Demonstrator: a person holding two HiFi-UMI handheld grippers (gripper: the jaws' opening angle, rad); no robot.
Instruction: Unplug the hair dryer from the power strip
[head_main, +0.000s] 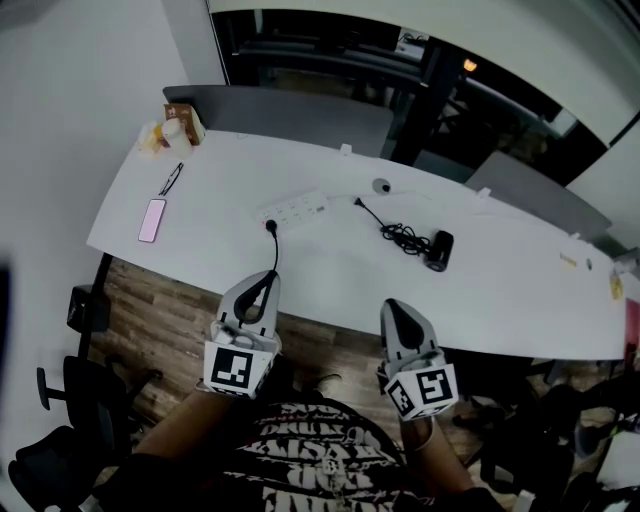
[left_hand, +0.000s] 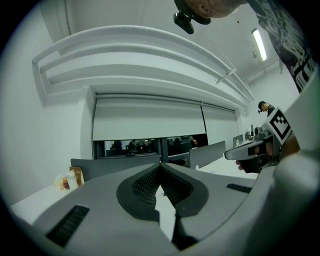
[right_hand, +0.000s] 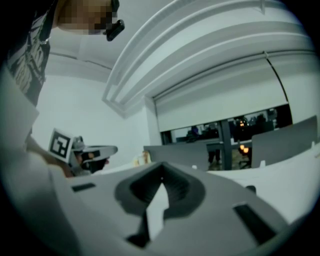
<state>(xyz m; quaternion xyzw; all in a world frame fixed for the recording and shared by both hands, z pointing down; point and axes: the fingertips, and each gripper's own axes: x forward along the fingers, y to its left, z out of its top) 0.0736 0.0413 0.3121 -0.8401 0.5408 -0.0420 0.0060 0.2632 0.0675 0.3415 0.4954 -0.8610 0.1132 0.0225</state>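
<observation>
Both claws hover side by side at the near edge of the white table (head_main: 480, 300), level and apart from each other. The left claw (head_main: 268, 279) is closed, its tips meeting with nothing between them, and the right claw (head_main: 391, 305) is closed and empty too. The black hair dryer (head_main: 438, 250) lies on the table ahead of the right claw, with its coiled cord (head_main: 403, 237) beside it. The cord's far end (head_main: 357, 201) lies just beside the right end of the white power strip (head_main: 293, 208); I cannot tell whether it sits in a socket. A black plug (head_main: 270, 227) sits at the strip's near side, its cable running toward the left claw. A pink phone (head_main: 152, 220) lies well to the left
</observation>
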